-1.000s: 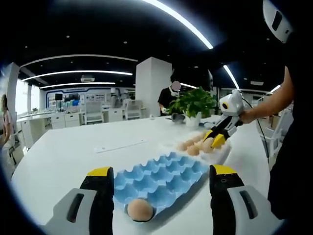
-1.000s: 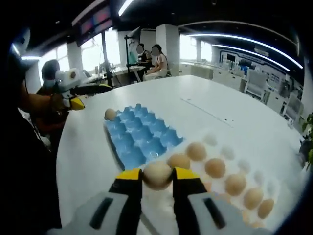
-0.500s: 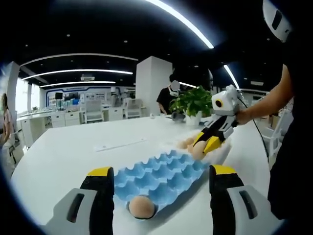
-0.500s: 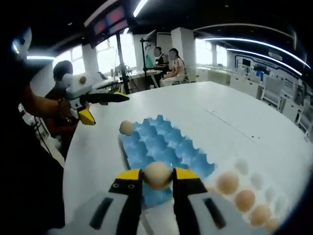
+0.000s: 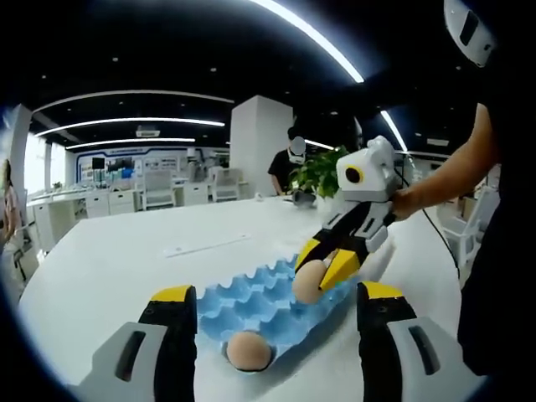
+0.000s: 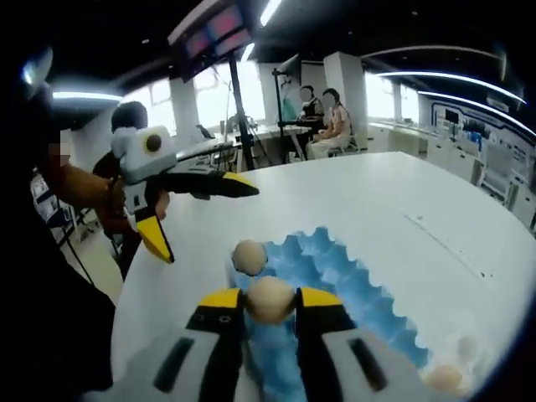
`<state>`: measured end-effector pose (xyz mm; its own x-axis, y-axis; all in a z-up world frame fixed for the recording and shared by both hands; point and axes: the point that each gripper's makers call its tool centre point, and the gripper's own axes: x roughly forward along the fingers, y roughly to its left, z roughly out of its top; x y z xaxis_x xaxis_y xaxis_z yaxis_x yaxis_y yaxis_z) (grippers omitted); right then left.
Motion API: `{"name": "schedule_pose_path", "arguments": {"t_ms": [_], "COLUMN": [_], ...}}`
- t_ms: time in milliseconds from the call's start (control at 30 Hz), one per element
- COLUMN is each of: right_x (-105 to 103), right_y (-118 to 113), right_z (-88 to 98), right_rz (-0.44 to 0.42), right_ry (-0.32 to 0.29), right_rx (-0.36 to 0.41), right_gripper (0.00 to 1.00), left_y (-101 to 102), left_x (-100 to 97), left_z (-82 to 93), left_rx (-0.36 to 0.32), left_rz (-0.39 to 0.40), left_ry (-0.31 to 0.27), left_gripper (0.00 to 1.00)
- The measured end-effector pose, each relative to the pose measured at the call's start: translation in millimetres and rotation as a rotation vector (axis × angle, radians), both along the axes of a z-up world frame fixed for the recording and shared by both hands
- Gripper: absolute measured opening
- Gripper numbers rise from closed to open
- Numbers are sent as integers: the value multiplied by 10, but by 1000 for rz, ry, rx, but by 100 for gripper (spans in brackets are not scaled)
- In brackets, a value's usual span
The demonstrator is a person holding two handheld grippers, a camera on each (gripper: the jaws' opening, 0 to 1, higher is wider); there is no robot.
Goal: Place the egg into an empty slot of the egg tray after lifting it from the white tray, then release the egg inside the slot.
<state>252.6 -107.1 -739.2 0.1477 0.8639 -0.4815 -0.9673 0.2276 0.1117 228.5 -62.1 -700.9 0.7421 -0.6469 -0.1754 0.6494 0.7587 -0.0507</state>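
While our right gripper (image 6: 270, 303) clamps the smooth brown egg (image 6: 270, 298) above the blue moulded egg tray (image 6: 335, 276), we lower gently into an empty slot; our left gripper (image 5: 268, 322) waits, jaws apart.

White tray (image 6: 448, 378) cut off, blurred.

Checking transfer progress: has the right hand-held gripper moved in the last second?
Yes. The right hand-held gripper, holding the egg, came from the white tray to over the blue tray.

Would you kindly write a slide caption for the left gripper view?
Right gripper carries an egg above the blue egg tray, where one egg already sits.
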Motion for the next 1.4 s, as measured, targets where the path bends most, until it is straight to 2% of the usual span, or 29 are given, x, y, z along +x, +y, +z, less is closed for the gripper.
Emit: {"name": "schedule_pose_path", "arguments": {"t_ms": [267, 567, 700, 800, 967, 1133, 1233, 1400], "right_x": [-60, -92, -87, -54, -61, -77, -93, -103], "right_y": [269, 392, 398, 366, 370, 373, 380, 359], "right_z": [-146, -283, -310, -374, -387, -392, -393, -393], "right_rz": [48, 98, 101, 117, 126, 150, 175, 178], "right_ry": [14, -28, -34, -67, -77, -108, -150, -166], "right_rx": [-23, -82, -93, -129, -129, -133, -139, -133], "right_gripper": [23, 24, 24, 24, 24, 24, 24, 25], "left_y": [45, 66, 61, 71, 72, 44, 38, 33], "left_x": [-6, 17, 8, 14, 27, 19, 12, -3], "left_z": [-32, -37, -44, -40, -4, 3, 3, 6], "left_rx": [3, -9, -17, -17, -18, -12, -9, -12], "left_rz": [-3, -6, -12, -7, -3, -10, -10, -13], "left_ry": [9, 8, 16, 13, 5, 5, 5, 5], "left_gripper": [79, 78, 77, 78, 77, 77, 77, 76]}}
